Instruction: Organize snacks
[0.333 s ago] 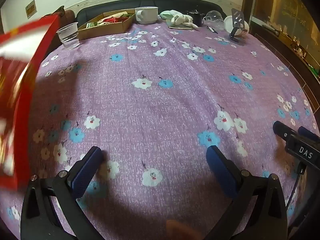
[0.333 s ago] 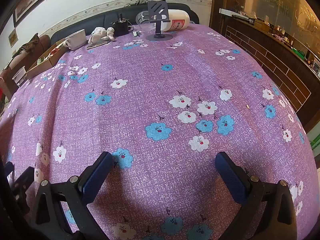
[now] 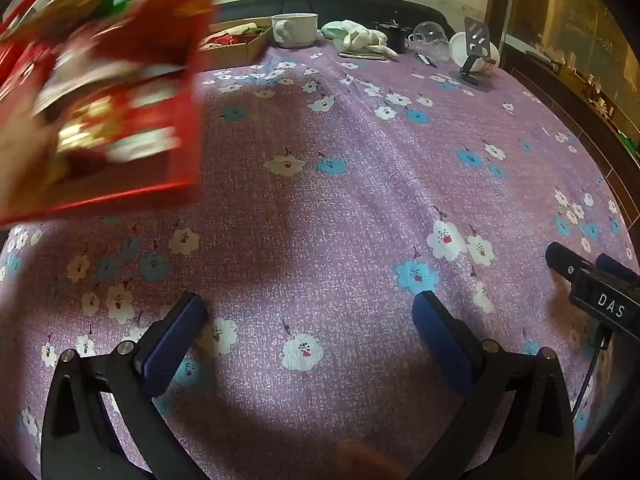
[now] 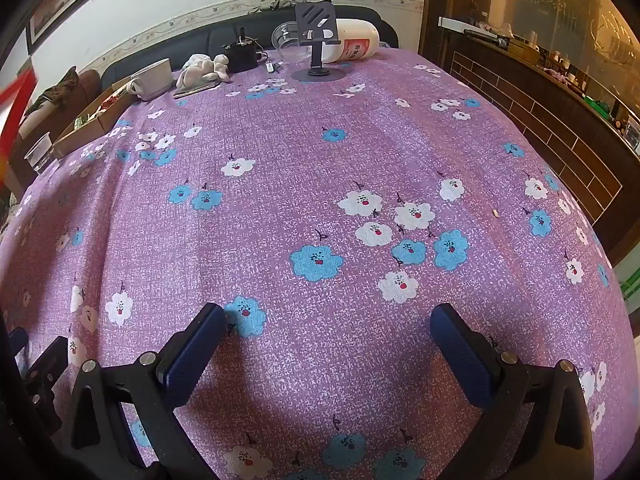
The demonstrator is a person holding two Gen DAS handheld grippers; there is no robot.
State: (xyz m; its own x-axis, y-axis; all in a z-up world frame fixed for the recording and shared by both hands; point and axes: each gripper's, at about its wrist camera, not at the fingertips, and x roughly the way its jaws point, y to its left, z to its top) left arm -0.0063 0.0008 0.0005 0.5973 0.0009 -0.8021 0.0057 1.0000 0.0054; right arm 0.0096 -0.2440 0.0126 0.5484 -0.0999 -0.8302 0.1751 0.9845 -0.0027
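At the far left of the left wrist view a red snack package (image 3: pixel 104 92) fills the upper corner, badly blurred, above the purple flowered tablecloth (image 3: pixel 340 208) and casting a dark shadow on the cloth beneath it; what holds it cannot be told. The left gripper (image 3: pixel 308 320) sits low over the near part of the table, level and pointing toward the far edge, its two blue-padded fingers (image 3: pixel 172 344) spread wide with only cloth between them. Behind the package at the far left edge stands a cardboard box (image 3: pixel 236 42) with red and green items inside, then a white mug (image 3: pixel 296 30), a crumpled white cloth (image 3: pixel 360 38), a clear plastic bowl (image 3: pixel 430 34) and a dark phone stand (image 3: pixel 474 54) toward the far right. At the right edge of that view part of the right gripper shows, low beside the table. In its own view the right gripper (image 4: pixel 328 334) likewise points across the table, hovering just above the cloth, fingers (image 4: pixel 464 356) parted wide and holding nothing. A white bottle (image 4: pixel 352 42) lies on its side behind the phone stand.
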